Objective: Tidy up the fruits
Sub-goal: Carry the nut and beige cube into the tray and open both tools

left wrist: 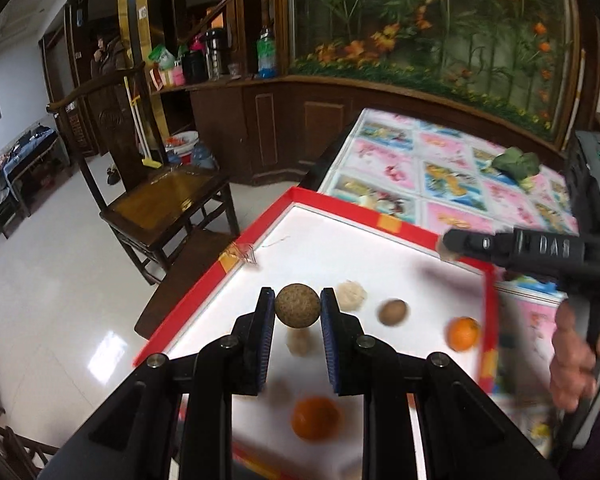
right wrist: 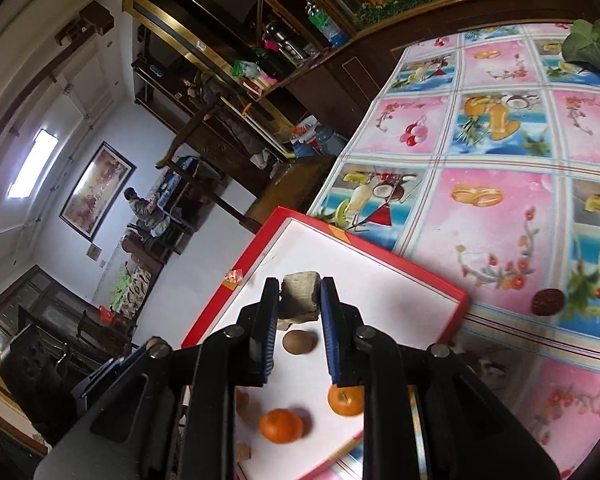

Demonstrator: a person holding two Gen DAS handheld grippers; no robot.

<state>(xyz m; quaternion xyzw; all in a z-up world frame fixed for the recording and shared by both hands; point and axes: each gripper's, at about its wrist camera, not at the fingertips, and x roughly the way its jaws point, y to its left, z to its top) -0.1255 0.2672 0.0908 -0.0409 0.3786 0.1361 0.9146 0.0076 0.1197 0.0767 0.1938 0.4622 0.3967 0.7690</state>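
Left hand-held gripper point(left wrist: 297, 306) grips a round speckled brown ball point(left wrist: 297, 305) between its blue pads, lifted above the tray point(left wrist: 260, 224); being round, the ball shows no long axis. Right hand-held gripper point(right wrist: 299, 298) clamps a blocky grey-brown lump point(right wrist: 300, 294), also raised over the tray, its flat faces pressed by the pads and its longer side running up and down between them.

The tray is a white-floored box with a red rim, lying on the table point(right wrist: 500, 208) at its near-left corner, partly overhanging the edge. All places below are given from the tray.

Inside it, the left wrist view shows two oranges: one point(left wrist: 315, 418) toward the near side under the gripper, one point(left wrist: 463, 333) just beside the right rim. One smooth brown oval fruit point(left wrist: 393, 312) lies mid-tray, its long axis roughly across the tray. One pale, bumpy fruit point(left wrist: 352, 295) sits just left of that, near the held ball.

Beyond the tray's far side, a green leafy bundle point(left wrist: 516, 164) rests on the table. One dark red round thing point(right wrist: 547, 302) lies on the table right of the tray.
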